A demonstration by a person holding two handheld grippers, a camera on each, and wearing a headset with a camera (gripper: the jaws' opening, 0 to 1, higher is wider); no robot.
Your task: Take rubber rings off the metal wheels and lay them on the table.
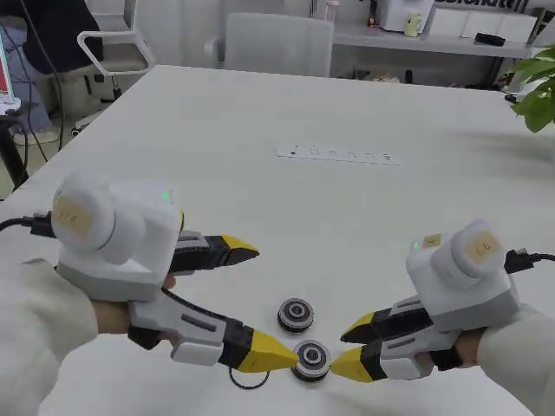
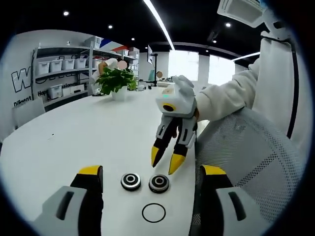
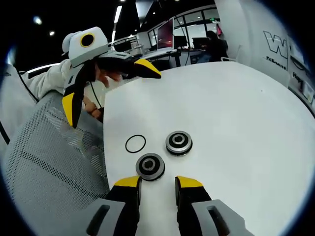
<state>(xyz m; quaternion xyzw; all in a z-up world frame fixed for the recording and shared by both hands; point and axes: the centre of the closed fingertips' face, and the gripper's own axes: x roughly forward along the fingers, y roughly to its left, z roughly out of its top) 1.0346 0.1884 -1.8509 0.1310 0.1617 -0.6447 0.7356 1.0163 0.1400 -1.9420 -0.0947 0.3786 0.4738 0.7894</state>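
**Head view.** Logged left tool [image 1: 269,303] spread wide, gripping nothing; right tool [image 1: 341,351] parted only narrowly, likewise empty. Found near wheel [image 1: 311,357] lying flat at lower centre, flanked by one yellow tip from each tool, with far wheel [image 1: 296,315] just above it. Spotted loose ring [image 1: 247,380] on the bench [image 1: 347,199], partly under the left tool's lower jaw.

Judged likely:
- skidding of the near wheel toward the close bench edge under off-centre pressure from pointed tips;
- sweeping of the loose ring off the bench by that lower jaw.

**Left gripper view.** Counted two wheels at low centre, side by side and apart, and one loose ring [image 2: 153,213] below them. Placed right tool [image 2: 166,162] at centre, tips just above the right-hand wheel.

**Right gripper view.** Counted again: two wheels, one loose ring [image 3: 135,143] left of them near the bench edge, two tools. Could not tell bare wheel from ringed wheel.
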